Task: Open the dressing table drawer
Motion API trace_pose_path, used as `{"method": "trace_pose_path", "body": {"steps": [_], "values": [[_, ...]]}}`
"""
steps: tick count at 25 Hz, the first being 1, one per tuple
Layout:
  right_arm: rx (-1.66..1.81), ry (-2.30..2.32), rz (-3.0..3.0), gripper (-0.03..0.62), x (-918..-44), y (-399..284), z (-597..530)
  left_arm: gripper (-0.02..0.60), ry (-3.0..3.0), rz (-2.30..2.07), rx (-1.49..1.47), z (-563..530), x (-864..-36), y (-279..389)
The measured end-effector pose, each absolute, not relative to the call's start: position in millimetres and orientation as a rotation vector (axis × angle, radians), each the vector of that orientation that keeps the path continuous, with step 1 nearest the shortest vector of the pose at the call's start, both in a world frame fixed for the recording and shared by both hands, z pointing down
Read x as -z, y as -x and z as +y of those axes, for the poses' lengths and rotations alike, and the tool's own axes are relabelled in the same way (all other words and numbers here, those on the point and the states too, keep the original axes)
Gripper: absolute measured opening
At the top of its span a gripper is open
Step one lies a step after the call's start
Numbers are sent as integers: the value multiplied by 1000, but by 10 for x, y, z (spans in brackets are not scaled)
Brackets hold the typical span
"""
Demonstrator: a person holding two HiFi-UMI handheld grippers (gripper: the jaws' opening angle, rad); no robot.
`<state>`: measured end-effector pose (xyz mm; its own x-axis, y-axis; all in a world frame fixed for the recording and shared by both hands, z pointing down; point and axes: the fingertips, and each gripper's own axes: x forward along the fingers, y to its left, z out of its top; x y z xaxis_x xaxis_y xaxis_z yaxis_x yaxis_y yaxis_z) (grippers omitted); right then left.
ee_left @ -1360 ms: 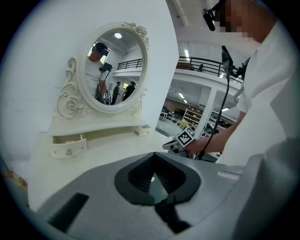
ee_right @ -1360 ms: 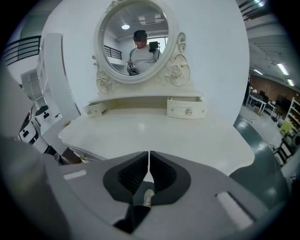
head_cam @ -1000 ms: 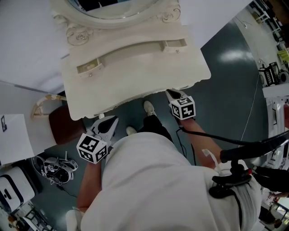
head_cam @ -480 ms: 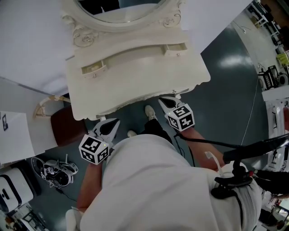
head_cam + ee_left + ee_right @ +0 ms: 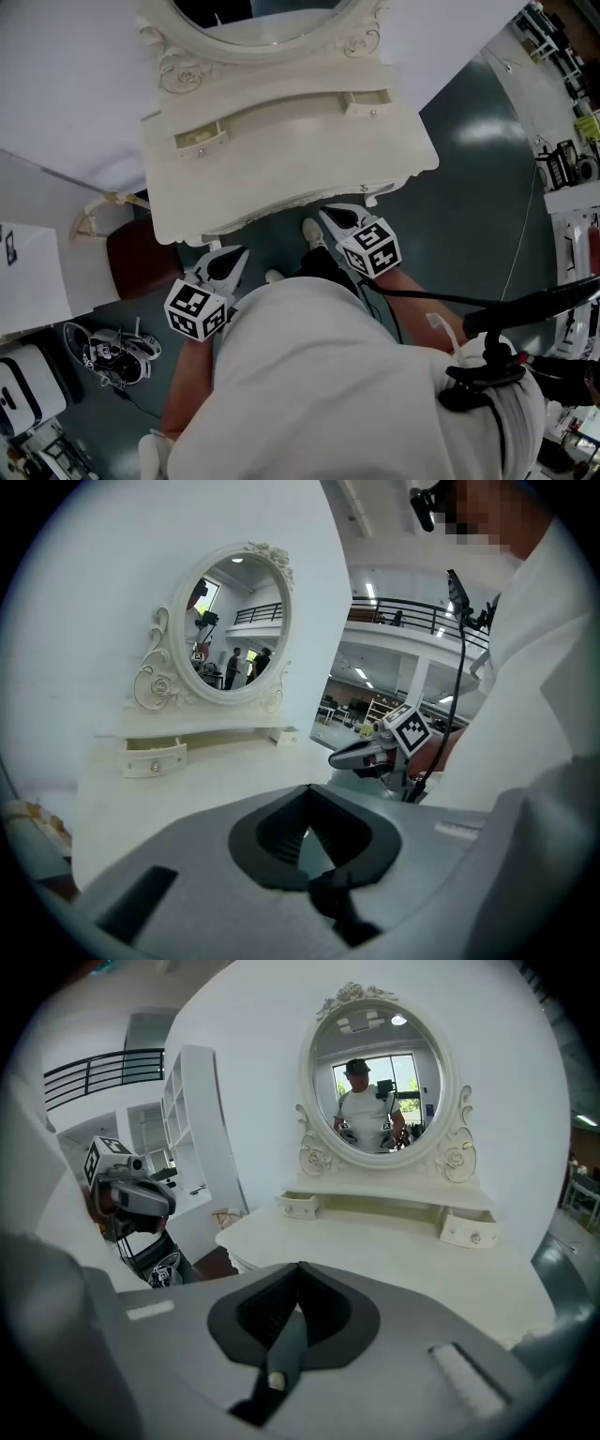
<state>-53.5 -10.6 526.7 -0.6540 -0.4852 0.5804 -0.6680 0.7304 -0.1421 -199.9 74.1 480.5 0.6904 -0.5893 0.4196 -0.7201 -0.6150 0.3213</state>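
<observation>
Two small drawers sit on the back shelf of the table (image 5: 281, 178), under the oval mirror (image 5: 253, 19). In the head view, one drawer (image 5: 200, 139) is at upper left and the other drawer (image 5: 368, 101) at upper right. Both are pulled out a little and show their open tops.

The left tool (image 5: 242, 251) hangs just off the table's front edge at lower left of centre. Its jaws meet at the tips with nothing between them. The right tool (image 5: 328, 213) is right of centre with its tip at the front edge, but no view shows whether it touches the table. Its jaws are closed on nothing.

A brown seat (image 5: 141, 258) stands partly under the table's left end. A pair of shoes (image 5: 112, 347) lies on the floor at lower left.
</observation>
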Motion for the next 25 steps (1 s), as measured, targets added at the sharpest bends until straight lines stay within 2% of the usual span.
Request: {"method": "trace_pose_path", "body": {"steps": [25], "values": [[-452,-812,-2430,0,-5319,483,-137,1,-2399,-1003,-408,657,-4934,1836]]}}
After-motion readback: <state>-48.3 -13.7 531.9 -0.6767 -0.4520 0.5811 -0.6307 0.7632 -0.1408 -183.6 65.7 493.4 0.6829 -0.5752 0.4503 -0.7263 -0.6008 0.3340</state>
